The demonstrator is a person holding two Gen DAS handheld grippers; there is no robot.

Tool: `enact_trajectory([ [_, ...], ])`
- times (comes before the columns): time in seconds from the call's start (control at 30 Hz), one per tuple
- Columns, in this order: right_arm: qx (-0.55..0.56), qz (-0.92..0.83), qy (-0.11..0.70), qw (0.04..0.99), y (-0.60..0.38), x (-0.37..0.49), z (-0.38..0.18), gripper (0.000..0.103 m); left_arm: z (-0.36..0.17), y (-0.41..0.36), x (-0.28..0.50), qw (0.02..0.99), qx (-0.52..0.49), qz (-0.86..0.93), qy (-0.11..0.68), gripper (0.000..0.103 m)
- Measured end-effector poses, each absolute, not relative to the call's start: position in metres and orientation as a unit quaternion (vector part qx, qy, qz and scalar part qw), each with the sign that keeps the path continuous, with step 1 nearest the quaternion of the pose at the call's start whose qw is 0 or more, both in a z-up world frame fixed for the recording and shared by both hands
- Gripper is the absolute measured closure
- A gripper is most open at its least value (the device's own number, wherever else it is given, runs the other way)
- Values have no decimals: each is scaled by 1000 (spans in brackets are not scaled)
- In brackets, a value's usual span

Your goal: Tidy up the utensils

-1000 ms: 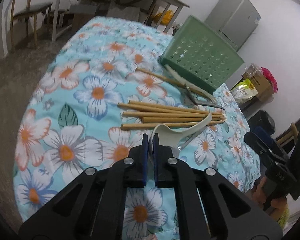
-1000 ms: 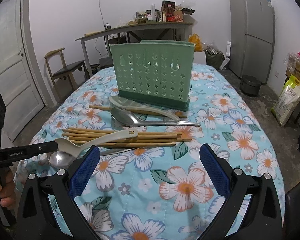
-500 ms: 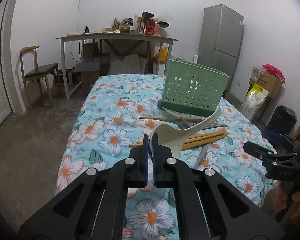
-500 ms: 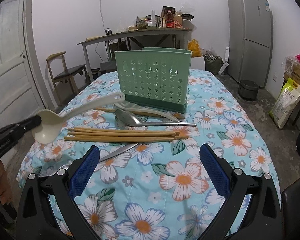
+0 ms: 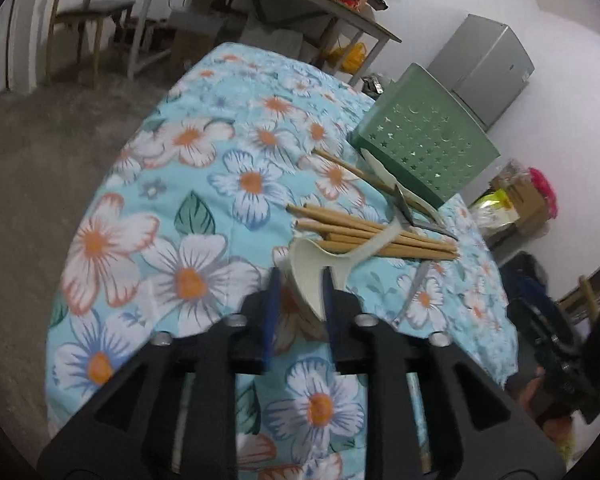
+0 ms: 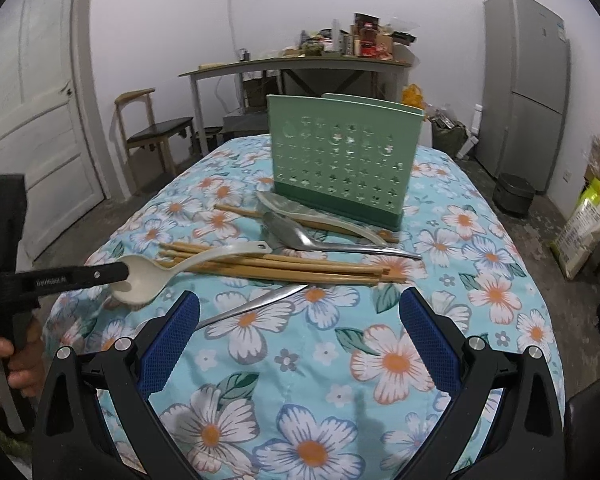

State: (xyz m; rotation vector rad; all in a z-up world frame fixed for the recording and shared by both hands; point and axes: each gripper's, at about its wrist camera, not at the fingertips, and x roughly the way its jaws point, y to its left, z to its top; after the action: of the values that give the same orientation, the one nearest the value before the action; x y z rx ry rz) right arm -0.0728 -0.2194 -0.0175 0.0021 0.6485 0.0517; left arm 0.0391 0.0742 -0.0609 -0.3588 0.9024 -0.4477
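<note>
Only right view, door (image 6: pixel 32 120), person's hand (image 6: pixel 4 356)

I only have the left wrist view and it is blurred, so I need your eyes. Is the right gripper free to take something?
Observer: Yes. The right gripper stands wide open with nothing between its pads, over the cloth in front of the chopsticks.
Operator: What lies nearest to it?
Observer: A metal spoon lies flat just ahead of its left pad, with its bowl end mostly hidden behind that pad.
Operator: And the spoon on my side?
Observer: The left gripper is opening its jaws with the bowl of the cream spoon between them. The bowl is hollow side up, close to the table's near left edge.
</note>
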Motion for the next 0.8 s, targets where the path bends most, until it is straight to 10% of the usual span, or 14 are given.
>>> enact_trajectory([
  [0.27, -81, 130, 321, 935, -171, -82, -27, 12, -72, 76, 37, 841, -193, -225, 453, 75],
  [0.8, -277, 163, 320, 891, -91, -82, -73, 64, -84, 86, 48, 826, -233, -210, 468, 96],
])
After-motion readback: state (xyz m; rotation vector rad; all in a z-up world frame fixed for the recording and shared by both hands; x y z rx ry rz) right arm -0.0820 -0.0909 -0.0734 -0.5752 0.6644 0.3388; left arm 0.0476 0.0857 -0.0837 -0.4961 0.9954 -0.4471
